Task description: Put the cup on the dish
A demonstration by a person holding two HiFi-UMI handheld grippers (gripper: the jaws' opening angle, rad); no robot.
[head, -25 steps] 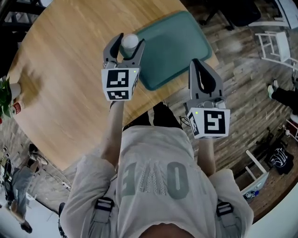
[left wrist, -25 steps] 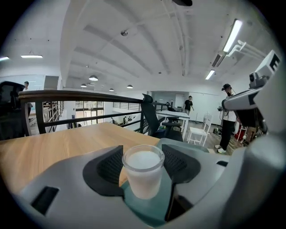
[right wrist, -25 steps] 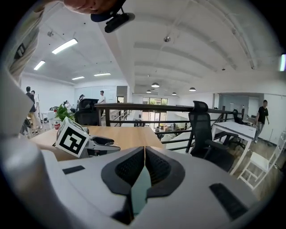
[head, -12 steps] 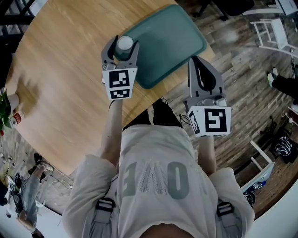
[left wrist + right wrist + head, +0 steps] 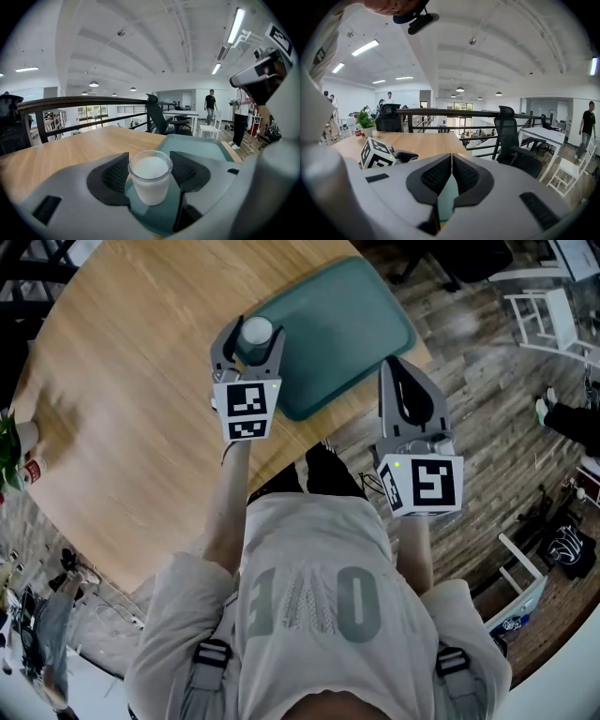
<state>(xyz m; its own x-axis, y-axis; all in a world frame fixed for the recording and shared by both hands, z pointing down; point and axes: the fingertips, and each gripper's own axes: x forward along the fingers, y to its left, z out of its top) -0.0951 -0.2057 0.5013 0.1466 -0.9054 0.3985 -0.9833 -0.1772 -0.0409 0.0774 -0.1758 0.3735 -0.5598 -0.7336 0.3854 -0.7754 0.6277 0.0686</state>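
Note:
A small clear cup with white contents sits between the black pads of my left gripper, which is shut on it. In the head view the cup hangs over the near left corner of the green tray-like dish on the round wooden table, gripped by the left gripper. Whether the cup touches the dish cannot be told. My right gripper is shut with nothing in it, off the table's edge beside the dish. In the right gripper view the right gripper's pads meet.
A potted plant and a small can stand at the table's far left edge. White chairs and wooden floor lie to the right. A black railing runs behind the table, with office chairs, desks and people beyond.
My left gripper has carried the cup from the table edge to over the dish's near corner. The right gripper has stayed where it was, shut.

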